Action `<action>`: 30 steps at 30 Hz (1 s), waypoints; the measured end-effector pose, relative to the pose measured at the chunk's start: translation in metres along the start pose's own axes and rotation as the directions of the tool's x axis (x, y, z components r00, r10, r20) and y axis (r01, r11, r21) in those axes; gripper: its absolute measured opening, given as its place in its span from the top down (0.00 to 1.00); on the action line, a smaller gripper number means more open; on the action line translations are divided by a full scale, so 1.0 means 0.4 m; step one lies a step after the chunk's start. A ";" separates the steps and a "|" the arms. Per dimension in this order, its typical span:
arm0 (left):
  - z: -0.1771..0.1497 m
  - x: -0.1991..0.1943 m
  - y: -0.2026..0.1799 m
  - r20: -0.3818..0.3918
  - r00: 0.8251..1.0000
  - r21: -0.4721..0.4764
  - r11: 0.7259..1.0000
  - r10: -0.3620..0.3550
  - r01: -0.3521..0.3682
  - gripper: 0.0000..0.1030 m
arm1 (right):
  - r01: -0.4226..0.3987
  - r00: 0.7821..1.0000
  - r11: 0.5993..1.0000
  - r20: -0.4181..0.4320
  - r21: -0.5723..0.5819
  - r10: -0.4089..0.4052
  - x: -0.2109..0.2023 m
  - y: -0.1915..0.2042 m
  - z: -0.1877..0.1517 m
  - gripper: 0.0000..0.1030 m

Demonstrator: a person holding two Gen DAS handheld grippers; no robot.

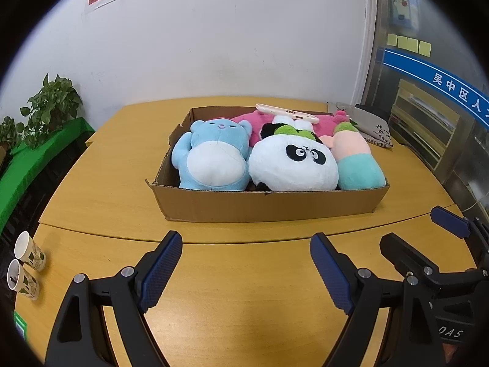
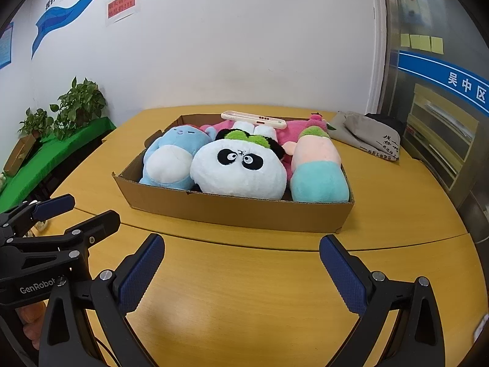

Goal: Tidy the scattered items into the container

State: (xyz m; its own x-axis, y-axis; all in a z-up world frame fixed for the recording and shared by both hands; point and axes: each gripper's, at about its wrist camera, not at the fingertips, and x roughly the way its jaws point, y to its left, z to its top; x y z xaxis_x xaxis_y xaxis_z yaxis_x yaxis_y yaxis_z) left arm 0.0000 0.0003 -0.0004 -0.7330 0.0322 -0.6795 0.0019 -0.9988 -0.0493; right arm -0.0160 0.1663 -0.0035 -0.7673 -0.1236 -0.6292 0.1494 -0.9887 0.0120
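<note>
You are working in an office: a wooden desk (image 2: 275, 290) against a white wall with a red notice (image 2: 121, 4), blue Chinese signage (image 2: 458, 82) on a glass partition, yellow sticky notes (image 2: 421, 42), and potted plants (image 2: 81, 101).

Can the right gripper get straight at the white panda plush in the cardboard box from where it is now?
Probably yes. The right gripper is open, holds nothing, and only bare wooden table lies between it and the cardboard box. The white panda plush sits on top, above the low front wall.
</note>
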 end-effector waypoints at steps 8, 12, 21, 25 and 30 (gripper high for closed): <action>-0.005 0.006 -0.005 0.001 1.000 0.009 1.000 0.004 -0.004 0.17 | 0.018 1.000 1.000 0.006 -0.009 -0.018 0.001 -0.004 -0.001 0.00; -0.008 0.009 -0.008 0.001 1.000 0.013 1.000 0.007 -0.007 0.17 | 0.031 1.000 0.999 0.000 -0.013 -0.031 0.003 0.000 -0.003 0.00; -0.013 0.013 -0.006 -0.002 1.000 0.022 1.000 0.013 -0.013 0.17 | 0.064 0.998 0.998 -0.006 -0.013 -0.064 0.017 -0.012 -0.007 0.00; -0.018 0.011 0.002 0.002 1.000 0.025 1.000 0.012 -0.012 0.17 | 0.067 0.998 0.998 -0.008 -0.005 -0.067 0.017 -0.023 -0.010 0.00; -0.024 0.013 0.014 0.001 1.000 0.016 1.000 0.014 -0.014 0.17 | 0.066 0.998 0.998 -0.008 0.003 -0.066 0.016 -0.031 -0.013 0.00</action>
State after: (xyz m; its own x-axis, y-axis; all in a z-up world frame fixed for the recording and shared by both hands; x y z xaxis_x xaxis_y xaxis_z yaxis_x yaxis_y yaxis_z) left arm 0.0026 -0.0047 -0.0112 -0.7336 0.0179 -0.6793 0.0011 -0.9996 -0.0276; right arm -0.0195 0.1783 -0.0116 -0.7706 -0.0573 -0.6347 0.0967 -0.9949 -0.0275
